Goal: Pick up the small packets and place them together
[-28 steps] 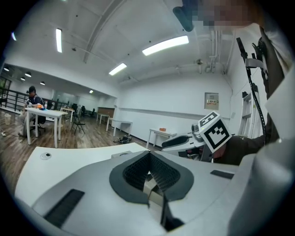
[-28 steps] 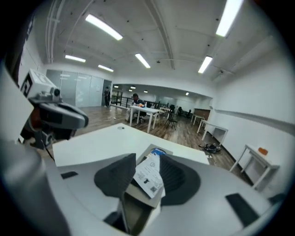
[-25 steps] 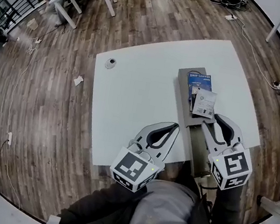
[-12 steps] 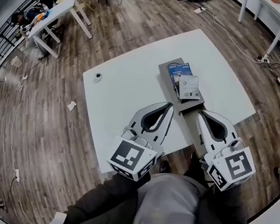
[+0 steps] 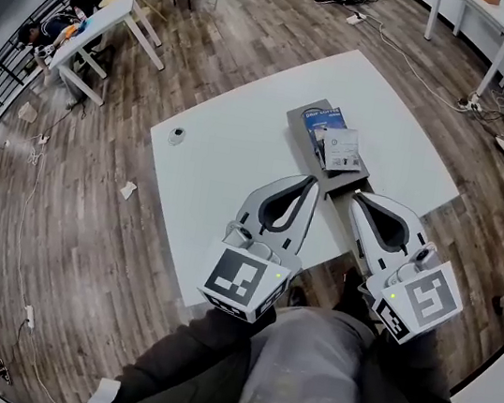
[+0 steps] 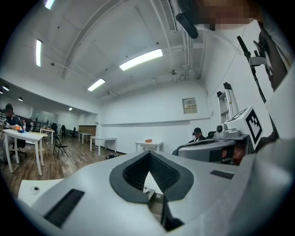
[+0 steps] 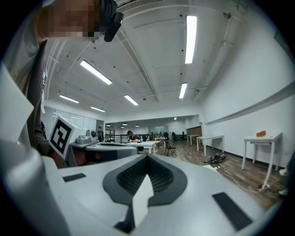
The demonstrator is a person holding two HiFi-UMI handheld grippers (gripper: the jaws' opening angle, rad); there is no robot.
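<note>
Two small packets lie together on a grey tray (image 5: 296, 119): a blue packet (image 5: 325, 119) at the far end and a white packet (image 5: 343, 149) overlapping its near edge. The tray rests on a white tabletop (image 5: 228, 173), toward its right side. Near the tray's close end, a person holds two tongs side by side above the tabletop, both pointing toward the tray. The left tongs (image 5: 310, 184) are clenched, tips together, with nothing between them. The right tongs (image 5: 357, 199) are likewise clenched and empty, clear of the packets. A small round object (image 5: 178, 136) sits alone near the tabletop's left edge. A wood-plank floor (image 5: 94, 180) surrounds the tabletop, with other tables (image 5: 121, 9) farther off.
</note>
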